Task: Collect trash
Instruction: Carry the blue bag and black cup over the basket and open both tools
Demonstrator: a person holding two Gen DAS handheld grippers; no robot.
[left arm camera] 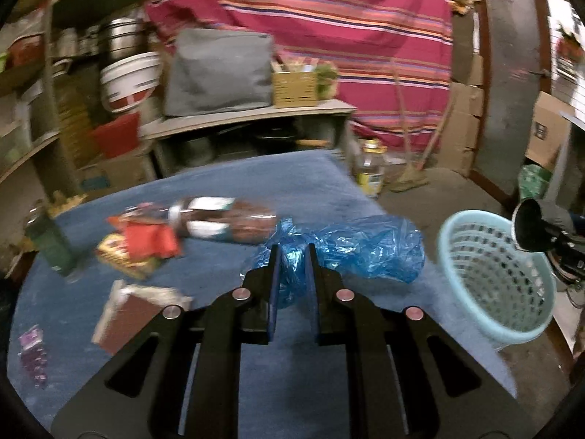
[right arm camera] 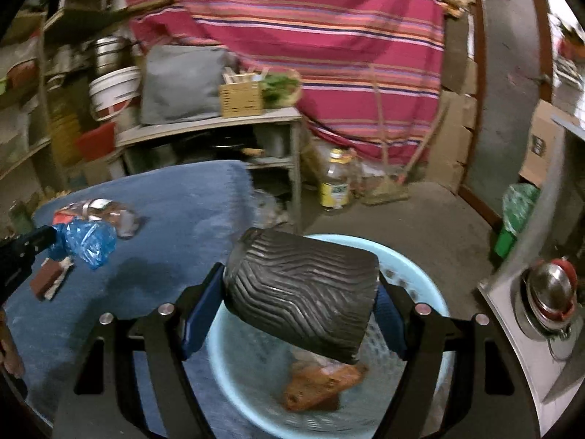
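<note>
Trash lies scattered over the blue-covered table (left arm camera: 204, 197), with more already in the pale blue basket (left arm camera: 501, 289) that stands at the table's right edge. In the right wrist view the basket (right arm camera: 416, 274) sits directly under the right gripper (right arm camera: 296, 314), and an orange-brown wrapper (right arm camera: 318, 384) rests on its bottom.

Largest of the carried items is the black ribbed cup (right arm camera: 303, 292), held sideways between the widely spread jaws of the right gripper, pads pressing on its two ends, above the basket opening. Next is the blue plastic bag (left arm camera: 351, 252), pinched by one bunched end in the nearly closed left gripper (left arm camera: 294, 252), the rest of it trailing toward the basket. A brown bottle (left arm camera: 219, 223), red and yellow wrappers (left arm camera: 146, 245), a brown packet (left arm camera: 128, 322) and a small purple wrapper (left arm camera: 33, 351) remain on the table.

My judgement on risks: the cup is wide and hangs near the basket's far rim, so an early release could bounce it off the rim onto the floor. The thin bag could slip from so small a pinch, or its trailing part could snag the rim and tip the light basket off the table's edge.
</note>
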